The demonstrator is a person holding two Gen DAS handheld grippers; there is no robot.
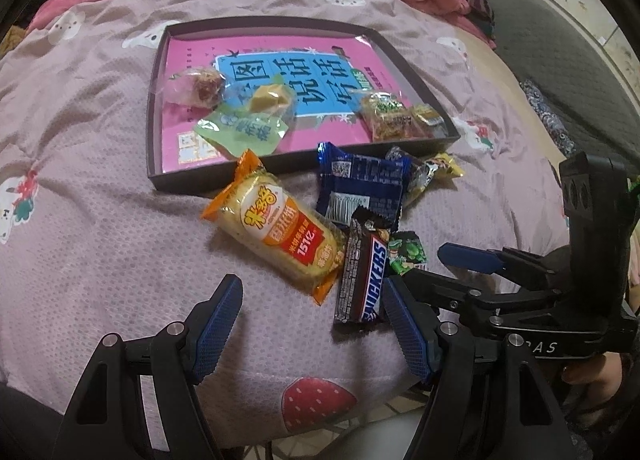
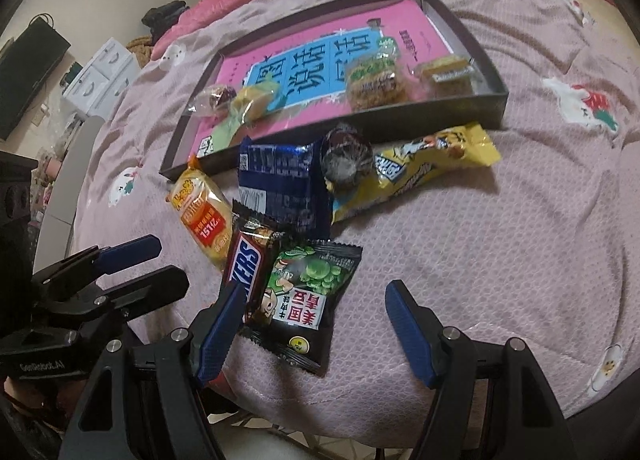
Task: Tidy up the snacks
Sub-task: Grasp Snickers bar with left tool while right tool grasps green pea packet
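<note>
Both my grippers, left (image 1: 312, 324) and right (image 2: 312, 332), stood wide and empty. Chocolate bar (image 2: 246, 266) overlapped pea packet (image 2: 308, 300) outside the tray (image 2: 496, 72); closing might pinch both.

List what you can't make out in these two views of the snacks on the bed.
- Blue packet: left wrist view, its near end is covered by the Snickers bar and rice cracker pack.
- Green pea packet: left wrist view, mostly hidden behind the right claw; plain in the right wrist view.
- Round dark sweet: right wrist view, blurred, label unreadable.
- Book in the tray: title partly covered by snacks.
</note>
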